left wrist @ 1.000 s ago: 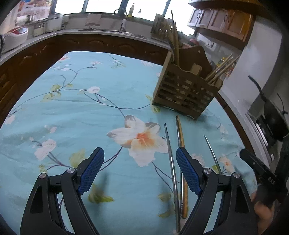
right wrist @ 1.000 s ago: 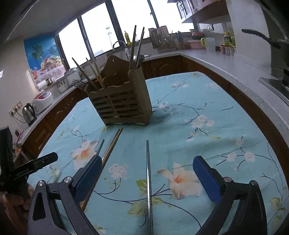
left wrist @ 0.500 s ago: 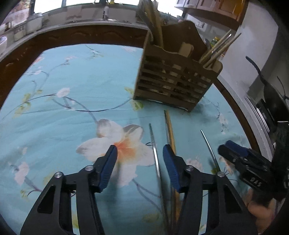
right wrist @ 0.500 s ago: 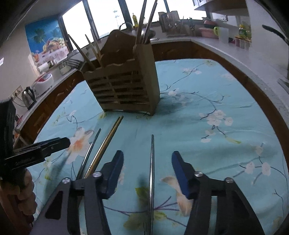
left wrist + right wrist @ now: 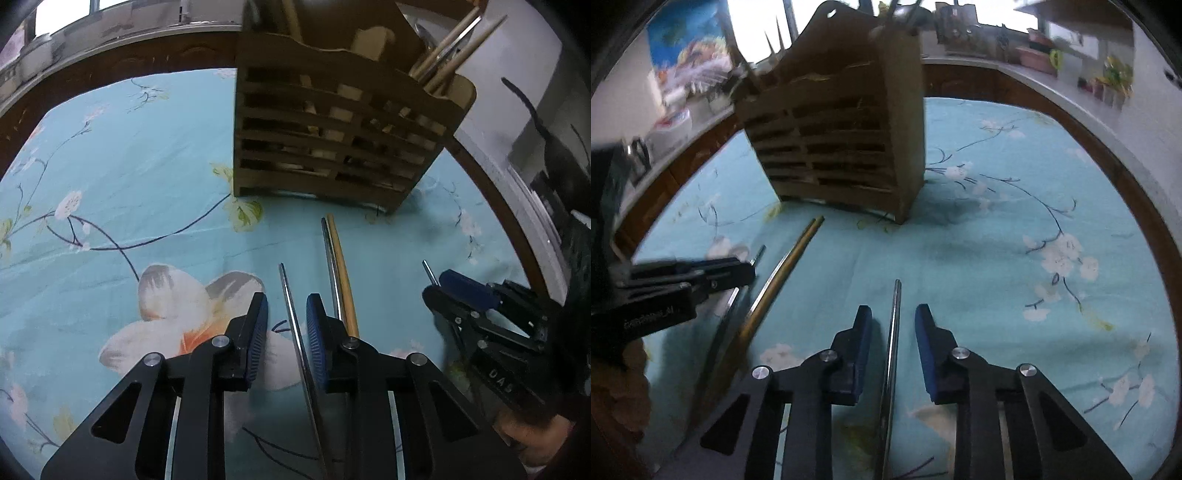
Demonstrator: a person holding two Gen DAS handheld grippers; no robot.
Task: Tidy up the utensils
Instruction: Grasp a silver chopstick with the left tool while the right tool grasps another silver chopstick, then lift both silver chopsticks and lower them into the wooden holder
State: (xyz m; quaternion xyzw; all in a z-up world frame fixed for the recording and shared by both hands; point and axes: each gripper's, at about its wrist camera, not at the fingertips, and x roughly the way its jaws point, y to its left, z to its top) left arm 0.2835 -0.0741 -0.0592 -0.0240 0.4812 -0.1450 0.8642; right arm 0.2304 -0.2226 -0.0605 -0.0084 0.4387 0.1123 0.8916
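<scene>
On the tabletop (image 5: 110, 166), left wrist view: the left gripper (image 5: 287, 325) has dropped lower and nearer the wooden holder (image 5: 332, 140) than a second ago. Its jaws, wide apart then, are closing on a steel chopstick (image 5: 286, 291) that lies between the pads; the right-hand pad sits against it, the other shows a gap, so no clamp yet. Just beside lie a second steel stick and a bamboo one (image 5: 343, 269), touching each other. Further right, the other gripper's tips straddle another steel stick.

Right wrist view: the right gripper (image 5: 893, 339) has likewise come down and forward, its jaws closing from wide. A steel chopstick (image 5: 894, 317) runs between the pads, neither pad touching. The holder (image 5: 846, 140) stands ahead.

Judgement: both hands have shifted from approach to grasp; lifting into the holder follows.
</scene>
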